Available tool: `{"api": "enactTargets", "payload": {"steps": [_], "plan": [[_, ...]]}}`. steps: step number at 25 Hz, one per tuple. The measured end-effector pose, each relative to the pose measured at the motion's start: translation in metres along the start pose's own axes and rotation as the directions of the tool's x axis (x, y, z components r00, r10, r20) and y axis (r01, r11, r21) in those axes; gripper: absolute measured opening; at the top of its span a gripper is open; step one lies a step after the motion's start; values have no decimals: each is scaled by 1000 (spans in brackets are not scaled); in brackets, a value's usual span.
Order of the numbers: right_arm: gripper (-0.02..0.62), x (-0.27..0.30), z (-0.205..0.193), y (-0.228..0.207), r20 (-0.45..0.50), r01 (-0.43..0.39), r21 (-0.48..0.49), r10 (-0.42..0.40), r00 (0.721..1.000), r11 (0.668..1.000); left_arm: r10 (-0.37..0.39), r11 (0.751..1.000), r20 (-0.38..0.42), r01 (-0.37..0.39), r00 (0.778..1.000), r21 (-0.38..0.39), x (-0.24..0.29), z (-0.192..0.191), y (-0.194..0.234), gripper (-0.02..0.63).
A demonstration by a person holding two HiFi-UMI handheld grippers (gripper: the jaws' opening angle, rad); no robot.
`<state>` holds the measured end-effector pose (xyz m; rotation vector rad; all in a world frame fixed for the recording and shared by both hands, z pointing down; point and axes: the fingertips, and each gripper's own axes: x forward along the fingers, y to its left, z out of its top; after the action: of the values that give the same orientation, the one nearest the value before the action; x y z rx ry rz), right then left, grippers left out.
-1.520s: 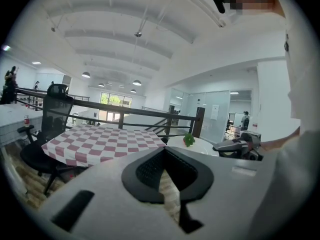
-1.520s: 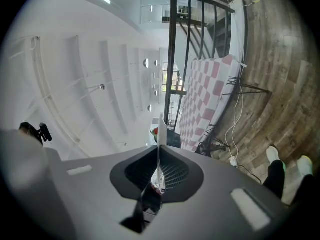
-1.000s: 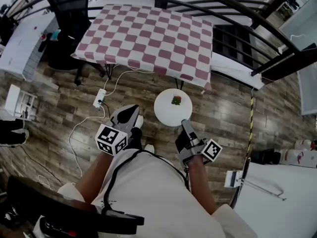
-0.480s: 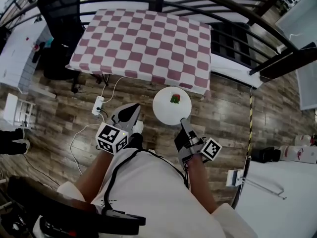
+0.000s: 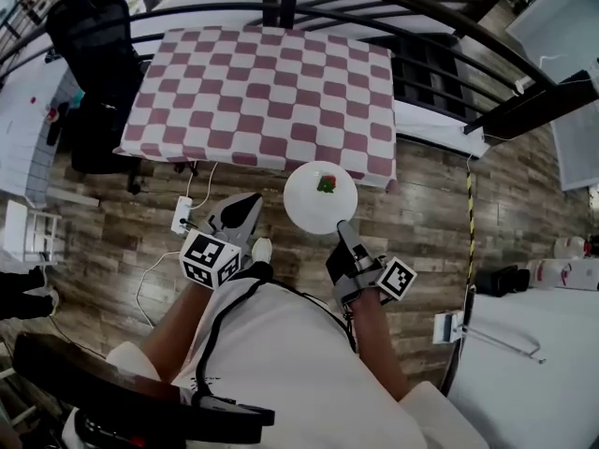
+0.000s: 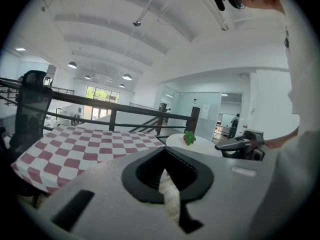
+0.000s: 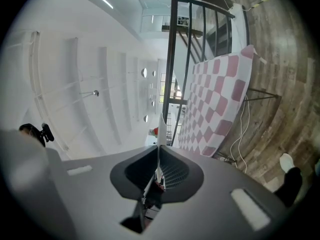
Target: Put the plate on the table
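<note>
Right gripper [image 5: 343,230] is clamped on the plate [image 5: 314,206] rim; left gripper [image 5: 241,211] is closed and empty. The plate has advanced to the checked table [image 5: 262,82] edge. It is judged not yet set down, so 1 step remains.

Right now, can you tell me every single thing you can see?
table: one, pink-and-white checked cloth, ahead of the person.
plate: one, white, in the air by the table's near edge.
food: one small bit, red and green, on the plate.
rail: one, dark, behind the table.
chair: one, black, left of the table.
power strip: one, white, on the floor near the left tool.
floor: wood, brown, under everything.
left tool: one, grey, holds nothing, left of the plate.
right tool: one, grey, shut on the plate's near rim.
</note>
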<state>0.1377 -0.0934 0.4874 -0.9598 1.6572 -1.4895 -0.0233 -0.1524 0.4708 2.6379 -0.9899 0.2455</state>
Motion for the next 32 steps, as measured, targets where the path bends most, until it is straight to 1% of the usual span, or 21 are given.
{"api": "enactTargets", "payload": {"steps": [7, 13, 16, 22, 27, 32], "plan": [[21, 28, -2, -7, 34, 21, -4, -21, 999, 1000, -43, 999, 6, 43, 999, -1, 12, 11, 33, 3], [20, 51, 2, -5, 70, 22, -13, -21, 997, 1000, -58, 998, -4, 59, 998, 5, 18, 13, 64, 3], [20, 59, 0, -8, 81, 33, -16, -32, 996, 999, -65, 998, -7, 65, 998, -4, 17, 13, 75, 3], [20, 76, 1, -13, 101, 34, -16, -33, 994, 999, -67, 998, -9, 67, 998, -16, 16, 9, 104, 3], [21, 87, 2, -20, 96, 42, -14, -41, 995, 999, -63, 998, 4, 63, 998, -25, 18, 14, 118, 3], [21, 97, 2, -24, 95, 46, -11, -44, 994, 999, -54, 998, -2, 53, 999, -31, 17, 13, 131, 3]]}}
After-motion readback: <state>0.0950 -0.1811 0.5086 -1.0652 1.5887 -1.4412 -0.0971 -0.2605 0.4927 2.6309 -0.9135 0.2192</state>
